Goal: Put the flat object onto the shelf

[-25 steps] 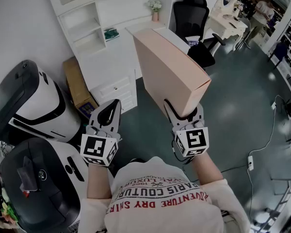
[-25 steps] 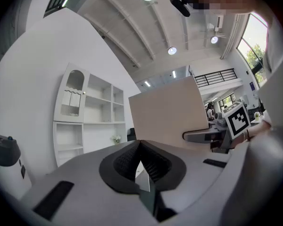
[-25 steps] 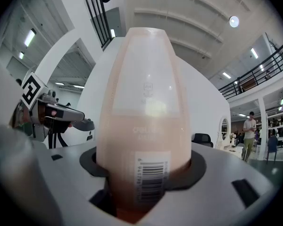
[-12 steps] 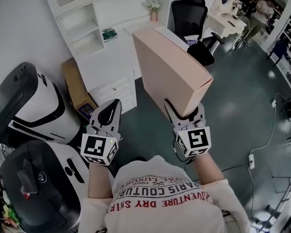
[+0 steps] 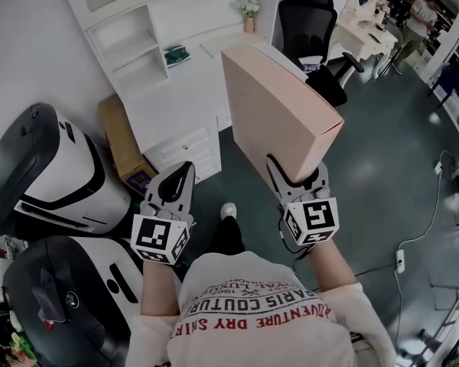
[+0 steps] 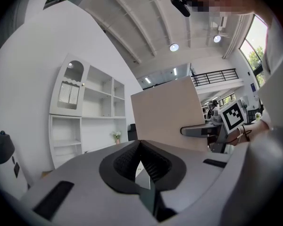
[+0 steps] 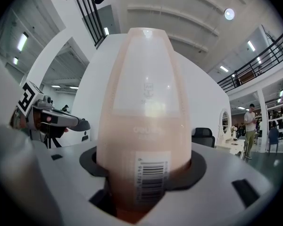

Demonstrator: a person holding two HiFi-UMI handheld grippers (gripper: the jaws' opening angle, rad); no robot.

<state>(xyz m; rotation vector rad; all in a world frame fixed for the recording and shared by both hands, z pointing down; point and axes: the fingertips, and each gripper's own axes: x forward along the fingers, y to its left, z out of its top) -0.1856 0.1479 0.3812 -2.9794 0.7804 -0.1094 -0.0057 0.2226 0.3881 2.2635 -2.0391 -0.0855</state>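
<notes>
Grip: right gripper (image 5: 297, 180) clamps flat box (image 5: 279, 113) by 1 short end; left gripper (image 5: 174, 183) pinched together, empty. Risk: long overhang may lever it loose before shelf (image 5: 130, 60) at 11 o'clock.

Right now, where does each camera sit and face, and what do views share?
Head view: on the person's head, facing steeply down at floor and white shelf unit; arms, shirt, shoe show.
Left gripper view: on the left gripper, along shut jaws toward the shelves; shirt at right.
Right gripper view: on the right gripper, along jaws clamped on the flat pink box.
Shared: all show the box.
</notes>
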